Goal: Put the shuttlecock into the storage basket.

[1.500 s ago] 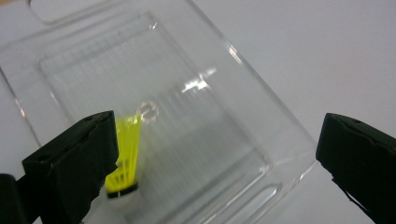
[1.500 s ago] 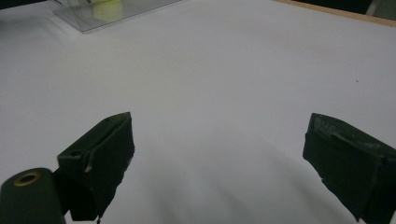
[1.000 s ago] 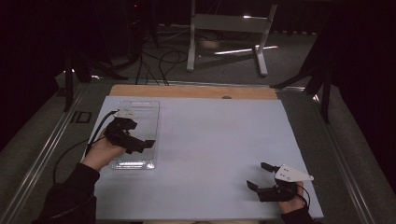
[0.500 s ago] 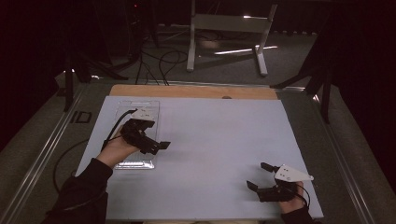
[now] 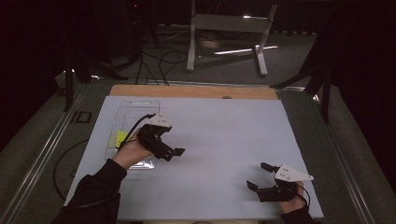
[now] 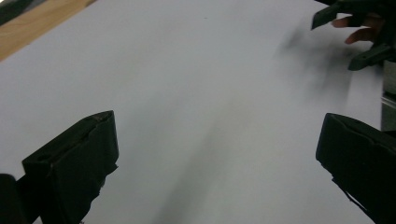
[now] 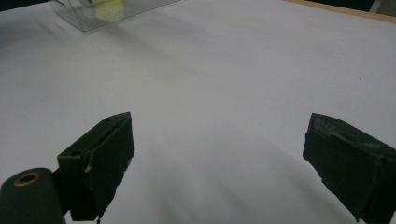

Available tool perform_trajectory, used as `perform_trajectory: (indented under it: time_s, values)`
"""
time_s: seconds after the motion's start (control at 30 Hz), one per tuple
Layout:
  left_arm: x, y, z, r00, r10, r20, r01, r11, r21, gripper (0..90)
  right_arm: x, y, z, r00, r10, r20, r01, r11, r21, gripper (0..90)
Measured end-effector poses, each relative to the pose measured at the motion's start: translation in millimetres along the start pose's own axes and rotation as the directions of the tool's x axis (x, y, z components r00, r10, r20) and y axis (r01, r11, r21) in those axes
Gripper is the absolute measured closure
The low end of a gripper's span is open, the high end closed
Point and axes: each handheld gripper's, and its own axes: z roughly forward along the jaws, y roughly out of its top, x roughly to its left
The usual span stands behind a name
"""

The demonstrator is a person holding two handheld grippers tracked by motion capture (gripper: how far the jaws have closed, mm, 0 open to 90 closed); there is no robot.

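The clear tray (image 5: 133, 108) lies just behind and to the left of our left gripper (image 5: 173, 151), with something yellow (image 5: 121, 137) inside it; we think it is a small flat item, though the picture is too dim to be sure. Nothing has been lifted out, so we judge the work barely begun, with the grasp and the move both left. Our left gripper hangs over bare white table (image 5: 224, 135), jaws spread and empty. Our right gripper (image 5: 260, 176) rests near the table's near edge, well apart from the tray, jaws also wide.
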Motion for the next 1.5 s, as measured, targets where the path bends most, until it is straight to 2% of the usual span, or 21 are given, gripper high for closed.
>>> perform_trajectory:
  time_s: [0.4, 0.5, 0.67, 0.8, 0.9, 0.97, 1.03, 1.2, 1.43, 1.5]
  values:
    - [-16.0, -2.4, 22.6, 0.9956, 0.041, 0.084, -0.041, 0.9992, -0.006, 0.2, -0.1, 0.3, -0.2, 1.0, -0.002, -0.004, 0.002, 1.0, 0.0, 8.7]
    - [-17.6, -3.8, 25.9, 0.9946, 0.038, 0.097, -0.038, 0.9993, -0.007, 0.2, 0.0, 0.5, -0.3, 1.0, -0.004, -0.002, 0.004, 1.0, 0.001, 8.8]
    - [-24.9, -8.8, 34.3, 0.9907, 0.054, 0.125, -0.055, 0.9985, 0.004, 0.2, -0.3, 0.4, -0.3, 1.0, -0.002, -0.004, 0.002, 1.0, 0.0, 8.7]
    - [-29.5, -13.2, 36.9, 0.9894, 0.046, 0.138, -0.047, 0.9989, 0.001, 0.2, -0.3, 0.3, 0.1, 1.0, -0.003, -0.006, 0.003, 1.0, 0.004, 8.7]
    - [-34.3, -18.2, 38.2, 0.9878, 0.049, 0.148, -0.05, 0.9987, 0.001, 0.2, -0.4, 0.2, 0.5, 1.0, -0.005, -0.006, 0.005, 1.0, 0.006, 8.8]
    - [-37.6, -22.2, 39.1, 0.9886, 0.058, 0.139, -0.058, 0.9983, -0.001, 0.2, -0.1, 0.3, 0.1, 1.0, -0.003, -0.006, 0.003, 1.0, 0.008, 8.8]
    - [-40.6, -26.1, 39.5, 0.9866, 0.058, 0.153, -0.059, 0.9983, 0.001, 0.3, -0.1, 0.3, -0.2, 1.0, -0.002, -0.006, 0.002, 1.0, 0.007, 8.8]
    - [-49.4, -37.1, 41.0, 0.9845, 0.08, 0.156, -0.083, 0.9964, 0.016, 0.3, 0.1, 0.4, -0.2, 1.0, -0.003, -0.008, 0.004, 1.0, 0.007, 8.8]
    - [-54.0, -60.4, 40.9, 0.9782, 0.095, 0.185, -0.102, 0.9944, 0.027, 0.2, 0.1, 0.4, 0.0, 1.0, -0.005, -0.008, 0.005, 0.9999, 0.009, 8.8]
    - [-54.6, -64.0, 40.8, 0.9786, 0.096, 0.182, -0.104, 0.9941, 0.032, 0.3, 0.1, 0.4, 0.2, 0.9999, -0.006, -0.009, 0.006, 0.9999, 0.009, 8.8]
